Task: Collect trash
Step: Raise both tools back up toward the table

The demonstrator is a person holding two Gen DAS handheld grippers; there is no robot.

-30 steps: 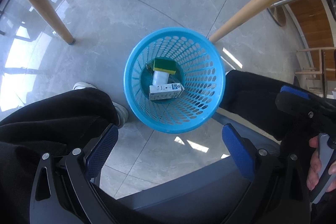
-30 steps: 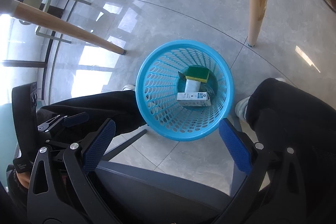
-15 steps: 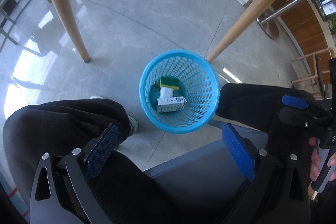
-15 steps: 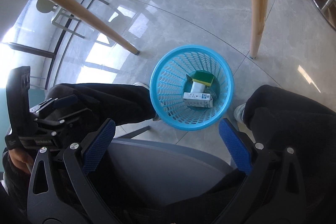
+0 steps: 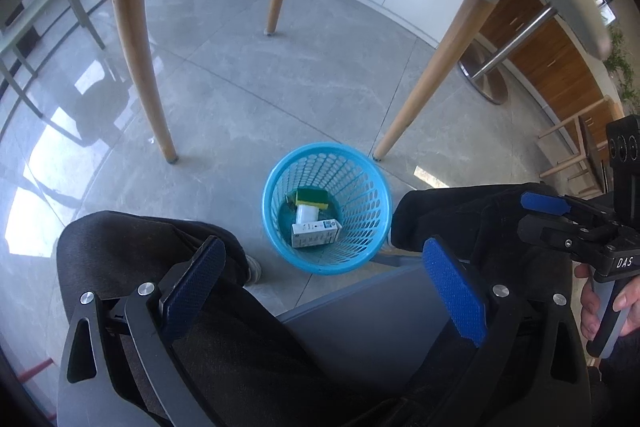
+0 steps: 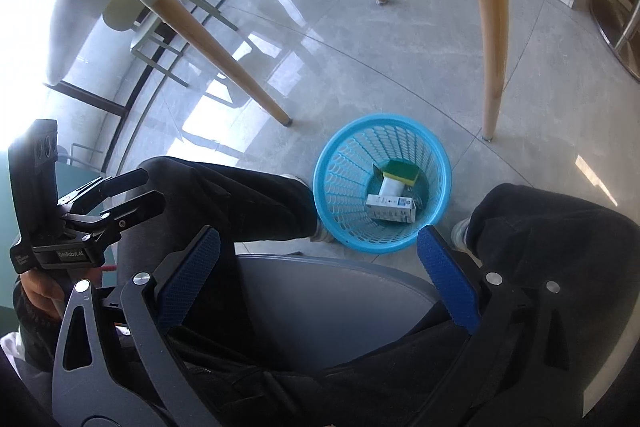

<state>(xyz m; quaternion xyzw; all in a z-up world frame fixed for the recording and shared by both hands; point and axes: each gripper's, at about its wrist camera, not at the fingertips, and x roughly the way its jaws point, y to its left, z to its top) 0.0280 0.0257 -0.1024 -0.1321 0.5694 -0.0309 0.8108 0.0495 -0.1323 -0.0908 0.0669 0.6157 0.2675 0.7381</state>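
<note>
1. A blue perforated waste basket (image 5: 362, 187) stands on the grey tiled floor (image 5: 224, 99) between the seated person's dark-trousered knees (image 5: 132, 239), close to a wooden table leg (image 5: 424, 87).
2. Inside it lie a white carton (image 5: 316, 233), a yellow-green sponge (image 5: 312, 200) and a small white item (image 5: 307, 214), possibly another box.
3. The left gripper (image 5: 324, 287) is spread wide with nothing between its blue pads.
4. The right gripper (image 6: 316, 275) is likewise wide apart and empty, above the grey chair seat (image 6: 332, 299).
</note>
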